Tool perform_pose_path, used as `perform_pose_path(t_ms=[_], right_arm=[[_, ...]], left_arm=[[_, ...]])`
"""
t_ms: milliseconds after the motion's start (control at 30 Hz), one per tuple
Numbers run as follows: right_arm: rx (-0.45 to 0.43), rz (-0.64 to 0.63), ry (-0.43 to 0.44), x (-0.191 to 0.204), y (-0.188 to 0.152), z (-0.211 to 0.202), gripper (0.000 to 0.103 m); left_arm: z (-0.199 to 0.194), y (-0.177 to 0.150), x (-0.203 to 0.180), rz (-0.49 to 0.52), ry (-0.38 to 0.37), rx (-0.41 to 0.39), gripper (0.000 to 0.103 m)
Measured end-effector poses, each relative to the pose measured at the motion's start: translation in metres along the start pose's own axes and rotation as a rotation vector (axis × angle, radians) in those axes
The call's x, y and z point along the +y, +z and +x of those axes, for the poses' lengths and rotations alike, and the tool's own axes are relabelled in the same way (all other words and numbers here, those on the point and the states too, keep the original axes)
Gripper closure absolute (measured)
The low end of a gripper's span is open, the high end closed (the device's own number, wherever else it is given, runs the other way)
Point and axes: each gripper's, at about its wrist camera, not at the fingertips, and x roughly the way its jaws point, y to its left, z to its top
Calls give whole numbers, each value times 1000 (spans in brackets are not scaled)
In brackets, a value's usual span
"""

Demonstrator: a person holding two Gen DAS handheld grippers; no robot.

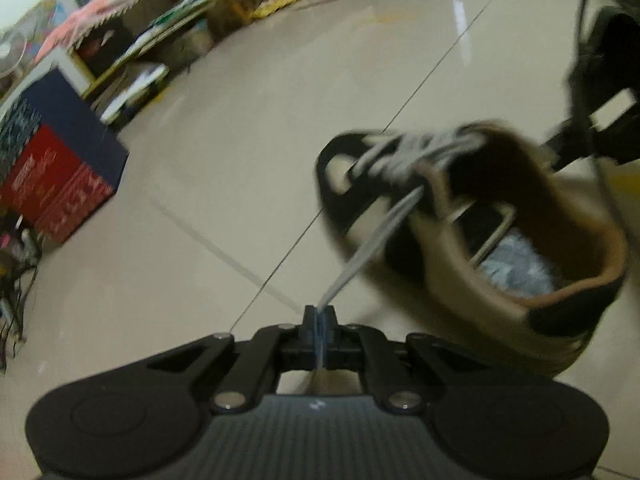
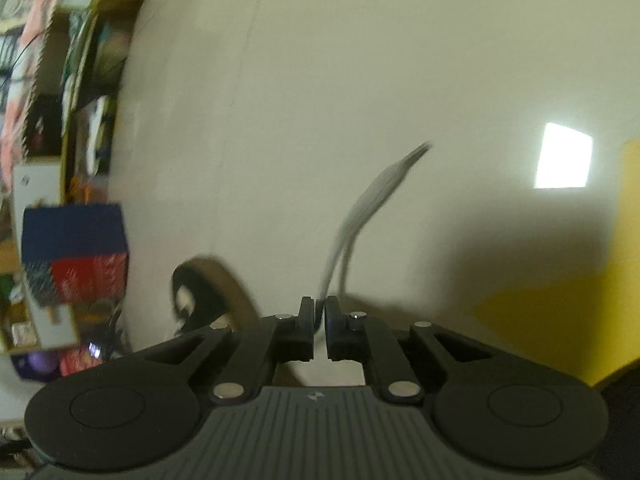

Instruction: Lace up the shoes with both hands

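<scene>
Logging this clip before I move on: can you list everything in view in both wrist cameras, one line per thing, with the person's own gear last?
shoe: one, black and tan with white laces, on the floor at right in the left wrist view; only its edge shows at lower left in the right wrist view.
lace ends: two, white; one runs from the shoe into the left gripper, the other rises out of the right gripper.
box: one, navy and red, on the floor at left.
shelves: cluttered, along the far wall, blurred.
floor: pale glossy tiles; a yellow patch at right.
left gripper: black, shut on a lace end.
right gripper: black, shut on the other lace end.
</scene>
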Motion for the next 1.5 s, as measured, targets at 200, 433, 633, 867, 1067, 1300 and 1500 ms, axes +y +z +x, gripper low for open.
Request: perform_pose_path(t_ms=[200,433,633,867,1067,1300,1500], right_arm=[[-99,-67,-56,0,11,-14,95],[-161,-180,-130,3,15,-21,72],[-216,-393,-264,12,21,-34,63],[-167,-664,-412,43,14,-47,41],[-113,-807,-445,83,7,-66,19],[-90,-879,-408,134,-9,-93,0],[-67,-934,-432,166,-23,-100,0]], left_arm=[[23,-15,32,-116,89,206,95],[24,-26,58,-236,144,271,38],[22,-29,67,-358,128,336,21],[9,-20,78,-590,141,439,2],[-9,-2,89,-714,149,574,0],[-52,22,93,-888,153,539,0],[-77,63,71,-779,197,449,0]])
